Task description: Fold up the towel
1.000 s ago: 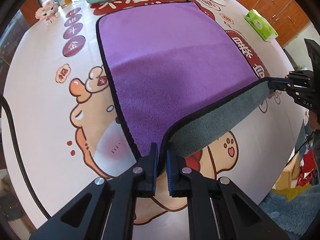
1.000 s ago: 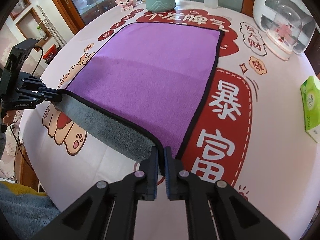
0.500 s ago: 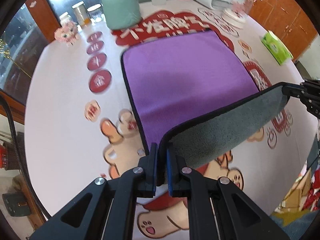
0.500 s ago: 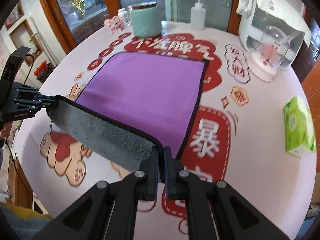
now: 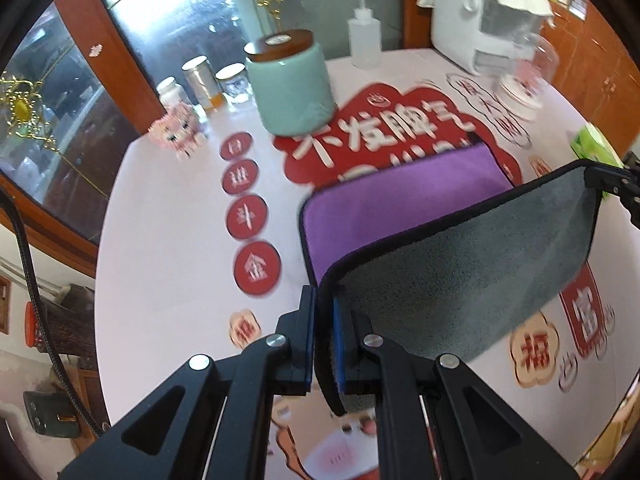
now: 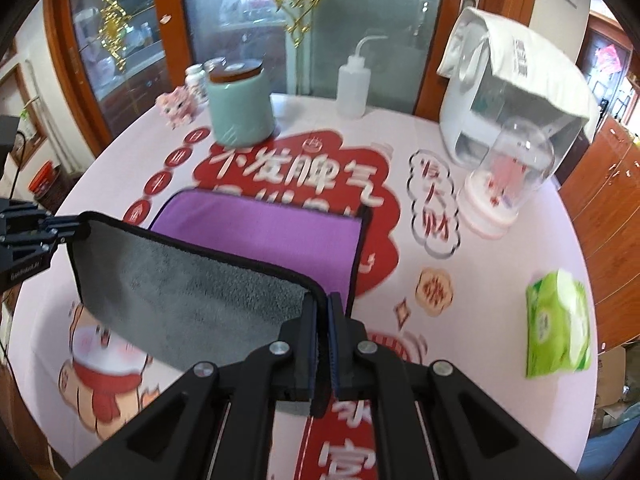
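The towel (image 5: 400,204) is purple on top and grey underneath, with a black hem. Its far part lies flat on the round table. Its near edge is lifted and shows the grey underside (image 5: 460,280). My left gripper (image 5: 324,320) is shut on the near left corner. My right gripper (image 6: 323,320) is shut on the near right corner. The towel also shows in the right wrist view (image 6: 260,232), with the grey flap (image 6: 180,292) stretched between both grippers. The right gripper appears at the right edge of the left wrist view (image 5: 616,188), the left gripper at the left edge of the right wrist view (image 6: 36,232).
A mint jar (image 6: 240,108) stands just beyond the towel's far edge, with a squeeze bottle (image 6: 352,88), small jars (image 5: 200,80) and a pink figurine (image 5: 176,132) near it. A white appliance (image 6: 500,92), a clear dome (image 6: 508,176) and a green tissue pack (image 6: 558,324) are at the right.
Both grippers have lifted the near edge higher and carried it toward the far side. More grey underside shows and less purple top is visible.
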Action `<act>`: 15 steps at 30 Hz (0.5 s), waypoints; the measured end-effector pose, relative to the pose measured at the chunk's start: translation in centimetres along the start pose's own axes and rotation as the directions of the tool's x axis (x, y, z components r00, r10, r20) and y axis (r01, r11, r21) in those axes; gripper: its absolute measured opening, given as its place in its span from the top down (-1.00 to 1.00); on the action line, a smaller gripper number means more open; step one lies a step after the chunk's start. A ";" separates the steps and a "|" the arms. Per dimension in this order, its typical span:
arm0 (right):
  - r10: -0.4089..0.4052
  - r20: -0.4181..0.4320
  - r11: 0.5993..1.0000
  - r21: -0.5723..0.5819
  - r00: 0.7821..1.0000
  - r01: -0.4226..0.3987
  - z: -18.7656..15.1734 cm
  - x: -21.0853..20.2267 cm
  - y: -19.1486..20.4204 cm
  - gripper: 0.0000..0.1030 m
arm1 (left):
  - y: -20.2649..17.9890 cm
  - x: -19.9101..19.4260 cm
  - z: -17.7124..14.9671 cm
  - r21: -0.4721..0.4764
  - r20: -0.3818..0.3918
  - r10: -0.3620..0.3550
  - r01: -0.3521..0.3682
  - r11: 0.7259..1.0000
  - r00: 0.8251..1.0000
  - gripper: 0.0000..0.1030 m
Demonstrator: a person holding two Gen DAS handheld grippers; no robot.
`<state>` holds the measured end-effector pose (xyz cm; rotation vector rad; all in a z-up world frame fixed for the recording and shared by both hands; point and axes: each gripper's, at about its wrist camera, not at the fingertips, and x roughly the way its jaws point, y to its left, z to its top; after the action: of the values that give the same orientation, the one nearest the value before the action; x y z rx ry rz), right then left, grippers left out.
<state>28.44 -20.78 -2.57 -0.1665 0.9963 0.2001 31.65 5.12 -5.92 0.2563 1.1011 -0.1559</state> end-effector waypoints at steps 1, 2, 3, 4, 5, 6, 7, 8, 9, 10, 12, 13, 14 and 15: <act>-0.007 0.002 1.000 -0.002 1.000 0.007 0.6 0.3 0.1 0.90 | 0.2 0.3 0.6 -0.007 0.003 0.008 -0.008 1.000 1.000 0.88; -0.020 0.007 1.000 -0.003 1.000 0.020 1.3 0.8 0.1 0.90 | 0.5 0.7 1.3 -0.018 0.006 0.014 -0.013 1.000 1.000 0.88; -0.028 0.010 1.000 -0.003 1.000 0.028 1.7 1.0 0.2 0.90 | 0.7 1.0 1.7 -0.023 0.008 0.017 -0.017 1.000 1.000 0.88; -0.036 0.011 0.999 0.000 0.999 0.036 2.2 1.5 0.2 0.90 | 0.9 1.3 2.1 -0.029 0.009 0.022 -0.022 0.999 1.000 0.88; -0.046 0.008 0.999 0.007 0.999 0.046 2.8 2.1 0.1 0.90 | 1.0 1.9 2.7 -0.035 0.008 0.028 -0.028 0.999 1.000 0.88; -0.050 0.006 0.999 0.011 0.999 0.050 3.1 2.4 0.1 0.90 | 1.1 2.1 2.8 -0.037 0.009 0.032 -0.032 0.999 0.999 0.88; -0.058 0.003 0.998 0.018 0.998 0.058 3.4 3.0 0.0 0.90 | 1.1 2.7 3.2 -0.036 0.008 0.041 -0.041 0.998 0.999 0.88; -0.066 -0.003 0.998 0.024 0.998 0.066 3.8 3.6 0.0 0.90 | 1.1 3.2 3.4 -0.036 0.007 0.048 -0.047 0.998 0.999 0.88; -0.074 -0.008 0.997 0.031 0.997 0.074 4.1 4.2 -0.1 0.90 | 1.0 3.6 3.6 -0.037 0.005 0.052 -0.052 0.998 0.999 0.88; -0.079 -0.014 0.996 0.036 0.997 0.080 4.3 4.7 -0.2 0.90 | 1.0 4.2 3.9 -0.038 0.001 0.058 -0.058 0.998 0.998 0.88; -0.087 -0.025 0.995 0.044 0.996 0.088 4.6 5.7 -0.2 0.90 | 0.8 5.4 4.4 -0.039 -0.008 0.069 -0.069 0.997 0.998 0.88; -0.093 -0.032 0.994 0.050 0.995 0.094 4.8 6.4 -0.3 0.90 | 0.8 5.9 4.6 -0.041 -0.011 0.074 -0.074 0.996 0.997 0.88; -0.096 -0.037 0.994 0.054 0.995 0.098 4.8 6.9 -0.3 0.90 | 0.7 6.5 4.8 -0.043 -0.015 0.076 -0.076 0.996 0.997 0.88; -0.100 -0.042 0.993 0.058 0.994 0.103 4.8 7.3 -0.3 0.90 | 0.7 7.0 5.0 -0.044 -0.018 0.078 -0.079 0.996 0.997 0.88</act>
<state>36.32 -19.33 -6.15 -0.1663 1.0290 0.0739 39.25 4.39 -9.99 0.2607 1.1078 -0.0595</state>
